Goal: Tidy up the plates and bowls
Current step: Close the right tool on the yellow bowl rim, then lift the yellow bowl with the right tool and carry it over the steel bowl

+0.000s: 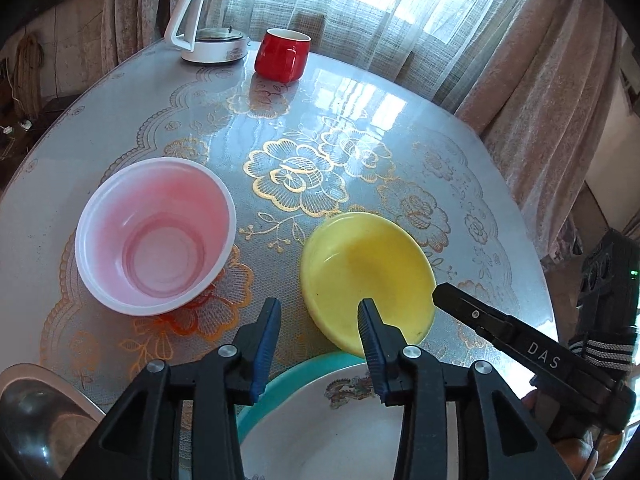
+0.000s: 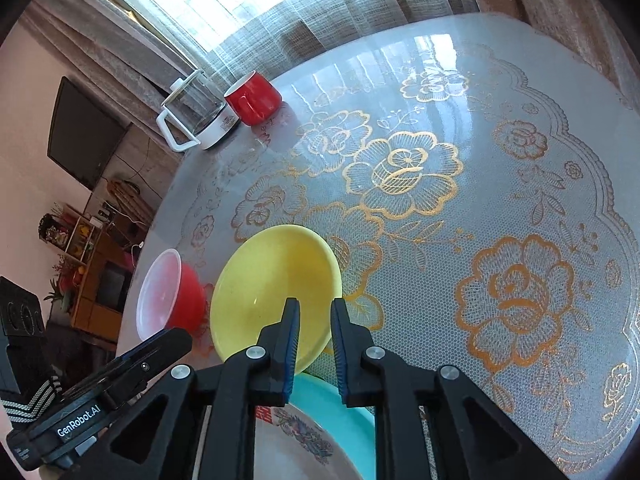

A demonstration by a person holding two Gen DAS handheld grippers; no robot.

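Yellow bowl (image 2: 276, 292): lower centre of right view, near edge lapping teal plate (image 2: 340, 412).
Right gripper (image 2: 315, 344): my jaws narrowly parted, straddling its rim, not clamped.
Left gripper (image 1: 318, 344): wide open, empty.
Risk: shallow rim bite, glossy table (image 2: 460, 120); bowl may slip or skid toward pink bowl (image 1: 154, 236).

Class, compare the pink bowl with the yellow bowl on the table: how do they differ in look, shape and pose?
The pink bowl is deep with steep walls; the yellow bowl is shallow and wide. The pink bowl is white-rimmed, pink inside and red outside; the yellow bowl is plain yellow throughout. The pink bowl sits flat; the yellow bowl looks tilted, its near edge above the teal plate. Both are round, empty and open side up.
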